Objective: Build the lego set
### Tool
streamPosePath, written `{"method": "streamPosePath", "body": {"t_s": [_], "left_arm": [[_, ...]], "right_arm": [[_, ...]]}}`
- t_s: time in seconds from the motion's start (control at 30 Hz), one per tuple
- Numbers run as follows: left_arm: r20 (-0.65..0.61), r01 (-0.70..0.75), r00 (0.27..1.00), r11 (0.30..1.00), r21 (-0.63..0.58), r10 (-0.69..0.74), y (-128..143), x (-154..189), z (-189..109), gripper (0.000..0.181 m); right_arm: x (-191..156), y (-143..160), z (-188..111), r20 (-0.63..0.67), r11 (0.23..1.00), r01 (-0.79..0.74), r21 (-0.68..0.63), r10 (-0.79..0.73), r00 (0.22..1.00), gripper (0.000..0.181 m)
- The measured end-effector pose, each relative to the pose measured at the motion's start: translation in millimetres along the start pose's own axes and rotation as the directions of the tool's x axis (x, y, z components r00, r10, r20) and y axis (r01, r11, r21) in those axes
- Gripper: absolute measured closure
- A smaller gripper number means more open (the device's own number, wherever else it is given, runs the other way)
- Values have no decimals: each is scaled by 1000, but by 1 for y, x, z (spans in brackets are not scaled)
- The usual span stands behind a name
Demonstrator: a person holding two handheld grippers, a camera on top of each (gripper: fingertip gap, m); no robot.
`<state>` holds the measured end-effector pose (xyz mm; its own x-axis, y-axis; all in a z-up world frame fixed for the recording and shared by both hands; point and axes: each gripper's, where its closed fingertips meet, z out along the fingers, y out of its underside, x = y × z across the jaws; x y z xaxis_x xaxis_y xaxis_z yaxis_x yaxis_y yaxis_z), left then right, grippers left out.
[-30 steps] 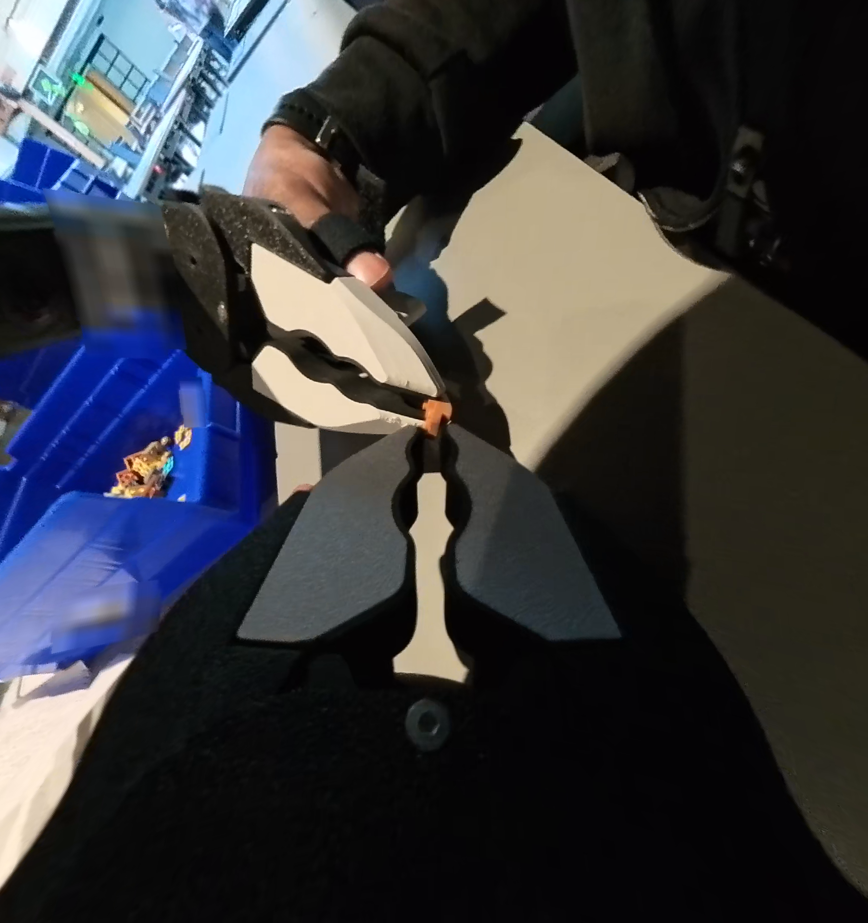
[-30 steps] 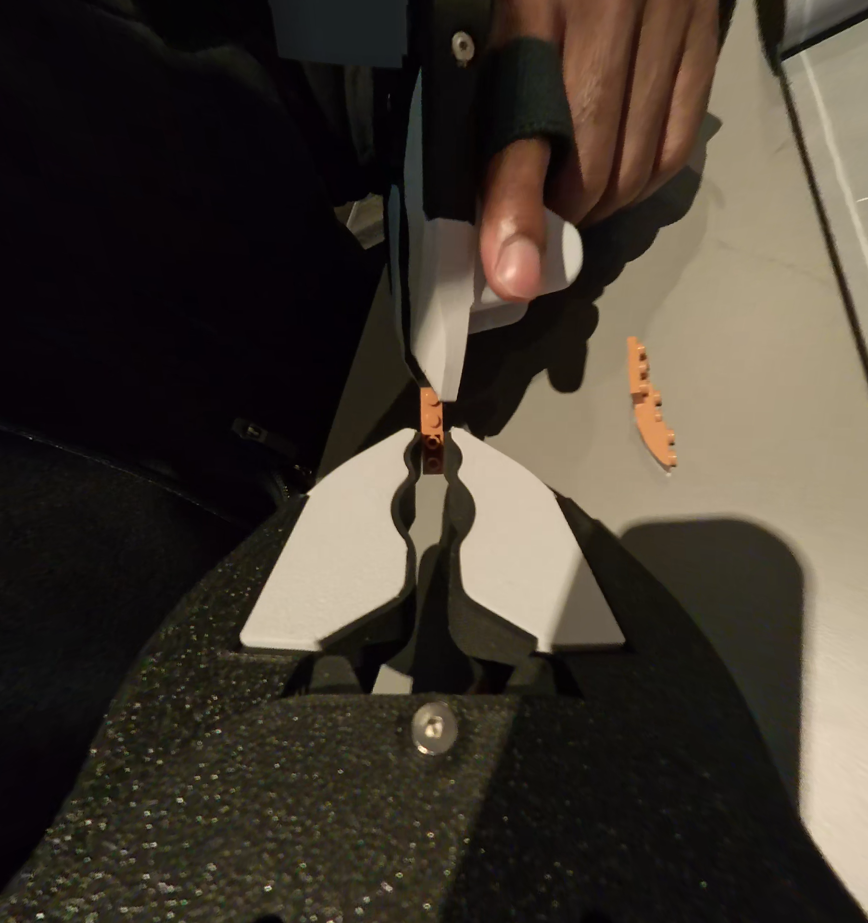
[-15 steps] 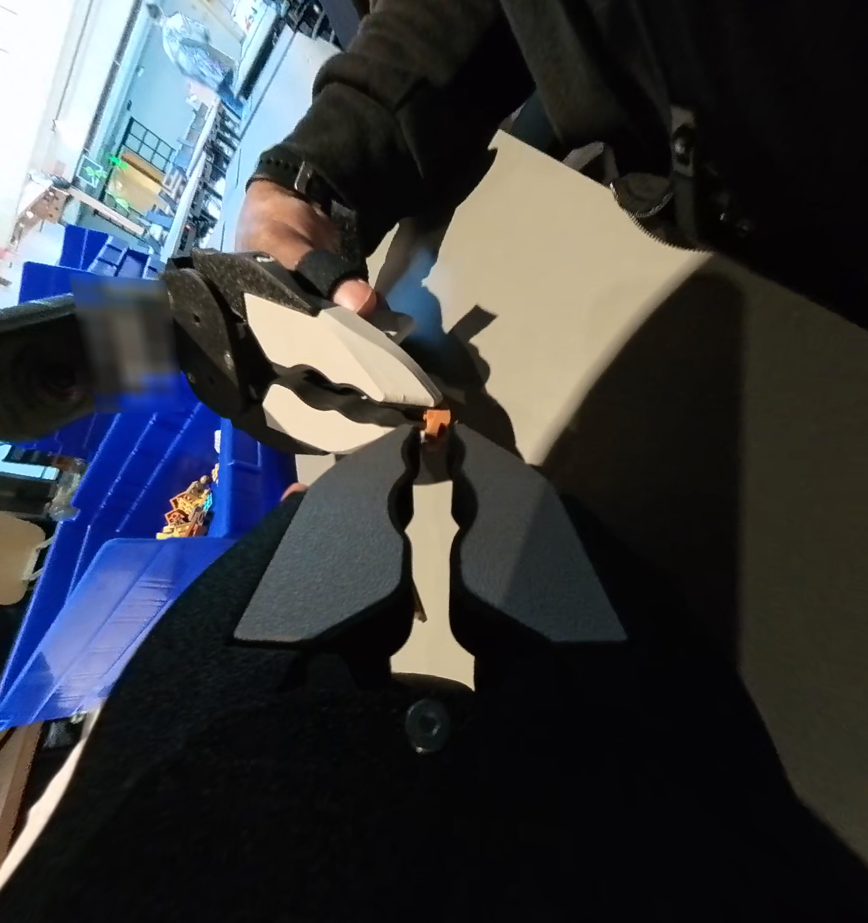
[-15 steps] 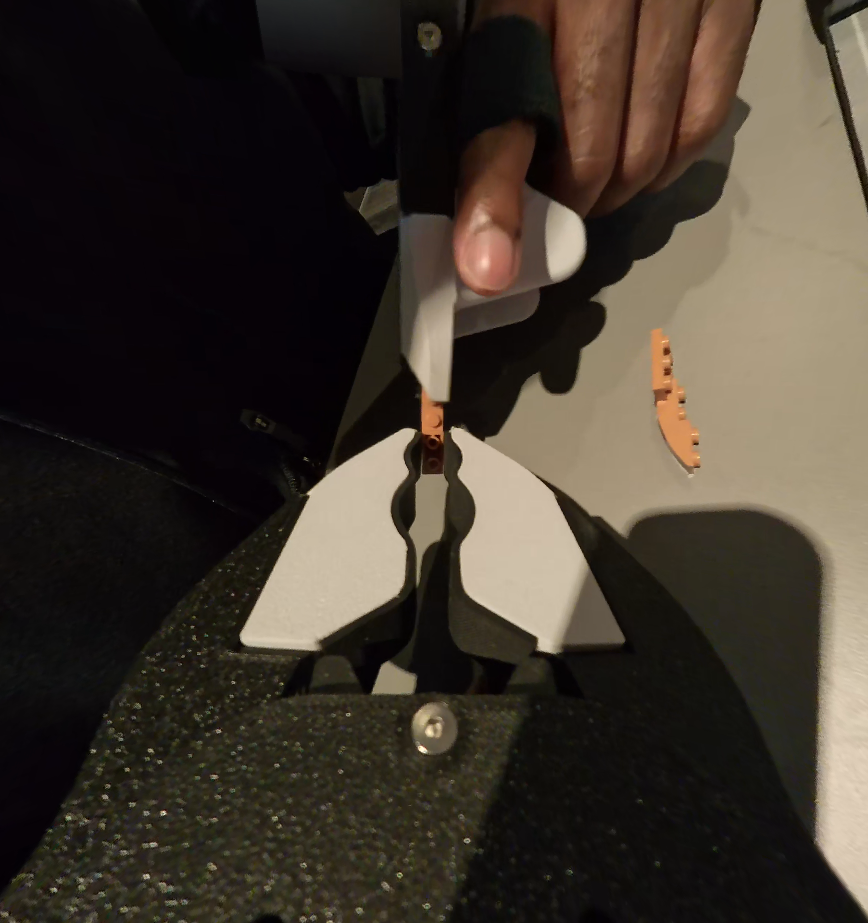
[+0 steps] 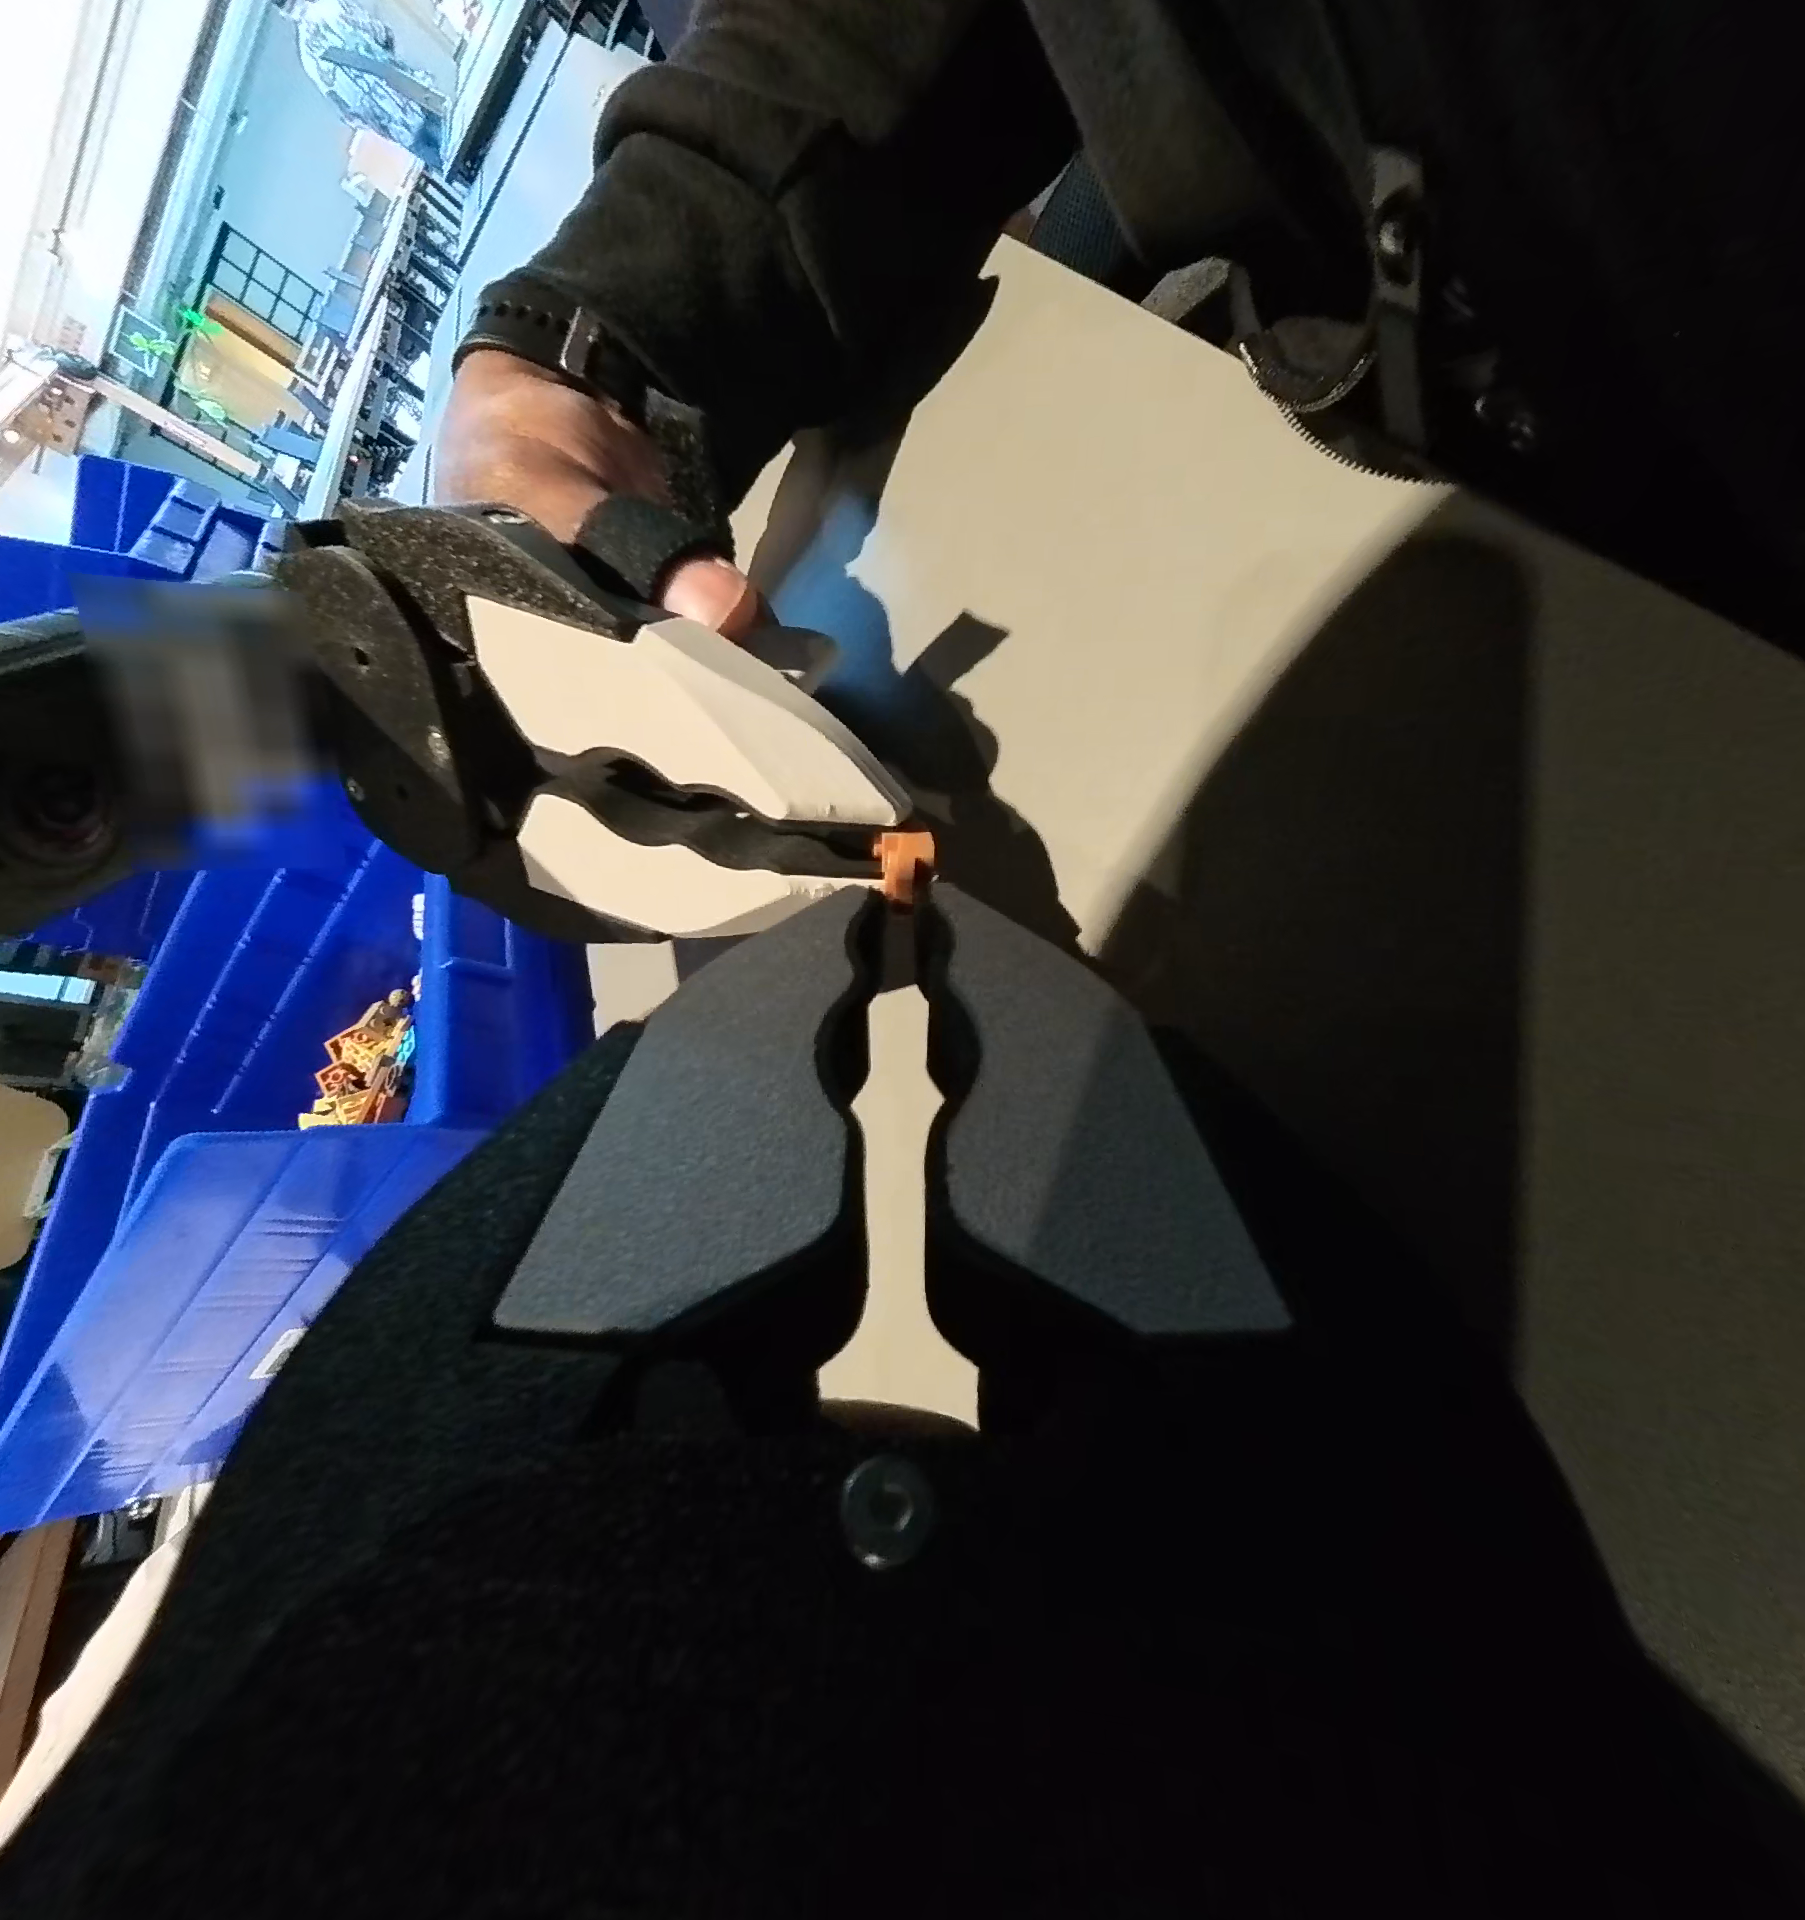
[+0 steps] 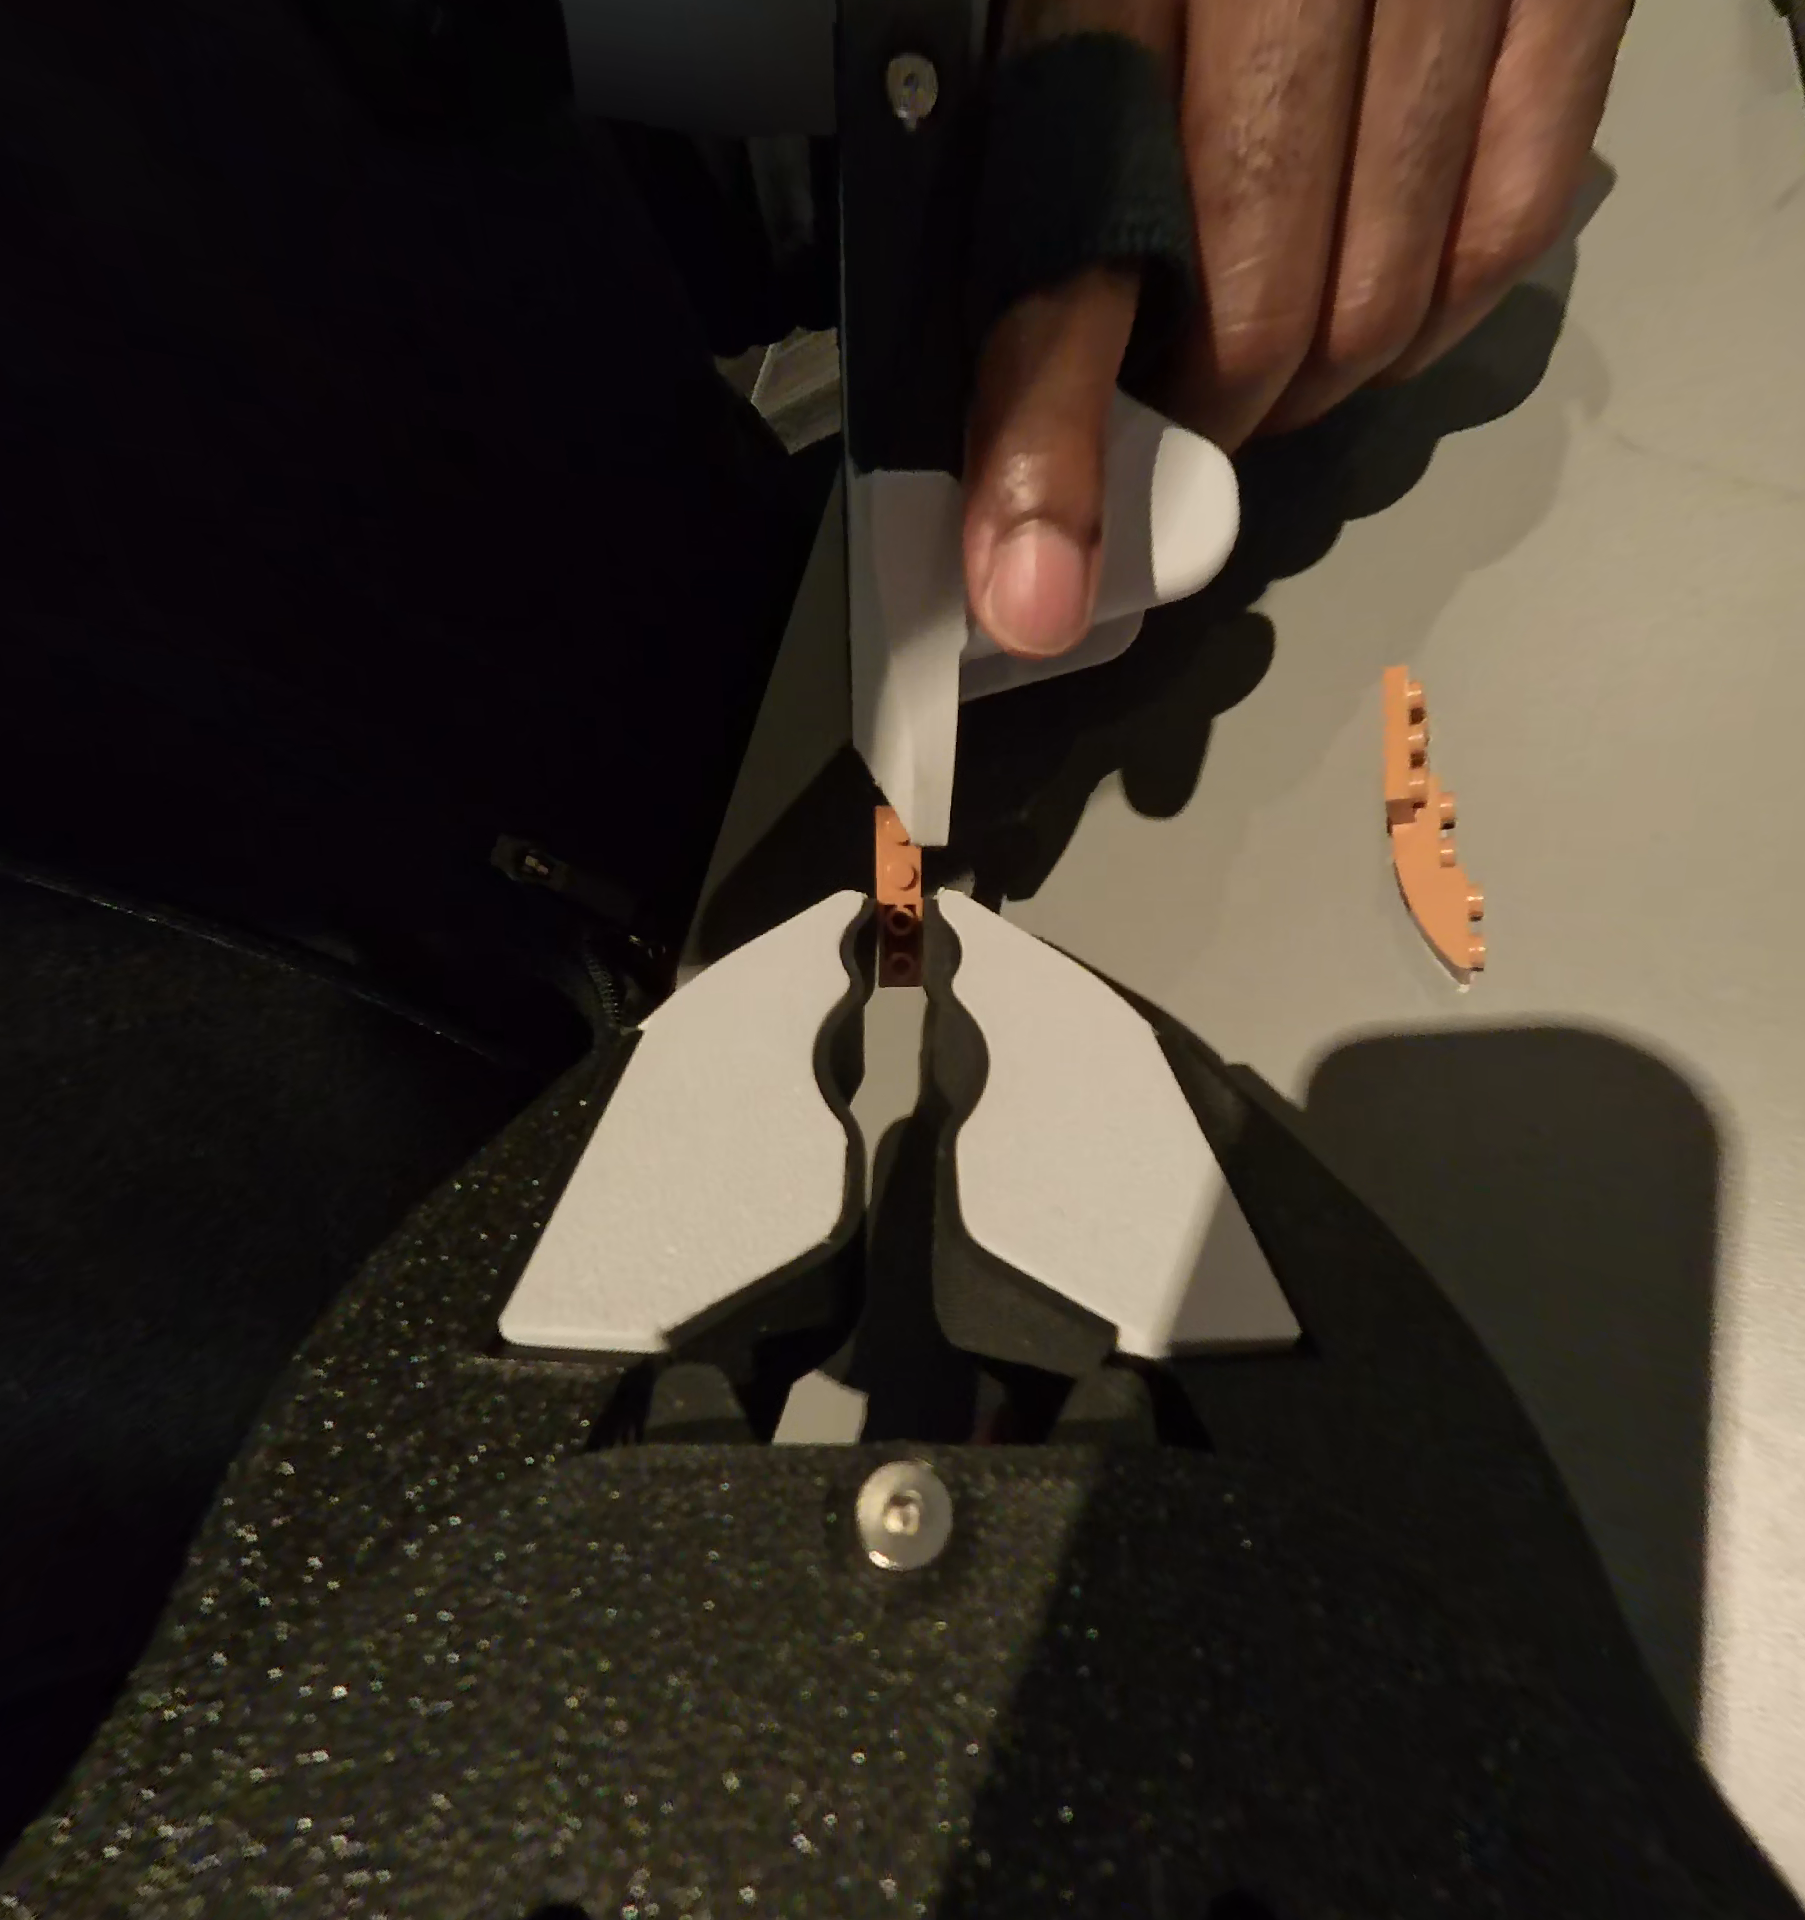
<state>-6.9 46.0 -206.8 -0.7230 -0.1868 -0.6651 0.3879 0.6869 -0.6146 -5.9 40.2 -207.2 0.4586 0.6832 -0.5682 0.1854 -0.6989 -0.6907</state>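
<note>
- Since a second ago the right hand (image 5: 555, 457) has drawn closer in the left wrist view, and in the right wrist view the loose plate (image 6: 1433, 831) has slid toward 3 o'clock; both grips on the brick look the same as before
- Left gripper (image 5: 900, 914) has its tips clenched on a small orange brick (image 5: 903, 857) just past them at 12 o'clock, held above the table (image 5: 1137, 582)
- Right gripper (image 6: 900, 935) also grasps that brick (image 6: 898, 873), its inner end dark in shadow between the tips and its lit end sticking out at 12 o'clock
- Seen from the right wrist view, the left gripper (image 6: 913, 821) comes down from 12 o'clock, edge-on, with the left hand (image 6: 1293, 208) on its handle (one finger wears a black band)
- Seen from the left wrist view, the right gripper (image 5: 872, 857) reaches in from 9 o'clock
- That plate, curved and orange, lies flat on the table (image 6: 1656, 727) at 2 o'clock, well apart from both grippers
- Blue bins (image 5: 254, 1039) sit at 8 o'clock in the left wrist view, one holding mixed pieces (image 5: 358, 1070)
</note>
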Motion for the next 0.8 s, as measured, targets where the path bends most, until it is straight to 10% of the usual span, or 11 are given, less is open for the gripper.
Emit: {"method": "streamPosePath", "body": {"t_s": [0.8], "left_arm": [[-37,69,997,998,-5,-69,1,2,3,175]], "right_arm": [[1,-3,-1,-12,1000,-5,15,5,1000,173]]}}
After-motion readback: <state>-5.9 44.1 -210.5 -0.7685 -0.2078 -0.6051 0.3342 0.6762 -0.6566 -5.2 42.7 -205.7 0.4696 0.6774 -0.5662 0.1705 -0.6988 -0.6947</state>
